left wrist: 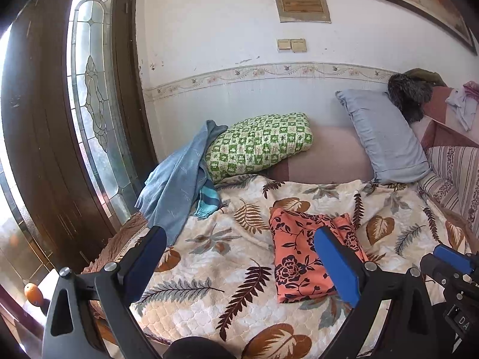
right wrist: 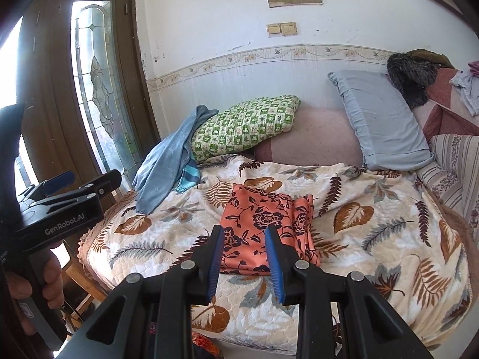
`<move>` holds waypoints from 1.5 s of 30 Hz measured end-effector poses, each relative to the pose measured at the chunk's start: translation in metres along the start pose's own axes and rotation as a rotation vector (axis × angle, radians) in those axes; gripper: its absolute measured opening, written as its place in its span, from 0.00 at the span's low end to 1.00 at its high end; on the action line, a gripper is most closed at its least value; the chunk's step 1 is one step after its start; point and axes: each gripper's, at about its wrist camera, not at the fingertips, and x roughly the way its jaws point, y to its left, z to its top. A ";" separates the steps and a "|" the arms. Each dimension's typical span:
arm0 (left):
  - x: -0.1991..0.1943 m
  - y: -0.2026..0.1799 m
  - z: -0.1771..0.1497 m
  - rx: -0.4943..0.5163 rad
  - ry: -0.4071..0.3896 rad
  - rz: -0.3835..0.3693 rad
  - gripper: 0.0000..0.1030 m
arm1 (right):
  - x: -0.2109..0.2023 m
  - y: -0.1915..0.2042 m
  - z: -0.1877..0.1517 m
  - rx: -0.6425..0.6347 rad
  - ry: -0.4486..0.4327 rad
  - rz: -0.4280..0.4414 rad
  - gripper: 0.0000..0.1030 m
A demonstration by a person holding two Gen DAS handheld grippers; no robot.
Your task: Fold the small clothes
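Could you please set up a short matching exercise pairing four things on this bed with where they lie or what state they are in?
Things:
1. orange floral garment
2. blue towel
3. green checked pillow
4. left gripper

States or places:
A. leaning against the wall
B. draped at the bed's left edge
C. jaws wide apart, holding nothing
D. folded flat on the leaf-print blanket

Pairs: 1-D, 2-B, 3-A, 4-C

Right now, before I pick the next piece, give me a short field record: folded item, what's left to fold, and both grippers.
folded item: orange floral garment, folded flat on the leaf-print blanket
unfolded: blue cloth heaped at the blanket's far left, against the green checked pillow
left gripper: wide open, empty, clear of the garment
right gripper: jaws partly apart, nothing between them
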 end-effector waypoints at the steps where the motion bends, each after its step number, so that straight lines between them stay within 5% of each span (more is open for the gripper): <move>1: 0.000 0.000 0.000 0.002 0.003 -0.003 0.96 | 0.000 -0.001 0.000 0.004 0.001 0.000 0.31; 45: -0.012 0.016 0.006 -0.003 -0.050 0.019 0.96 | -0.007 0.021 0.012 -0.052 -0.044 -0.039 0.31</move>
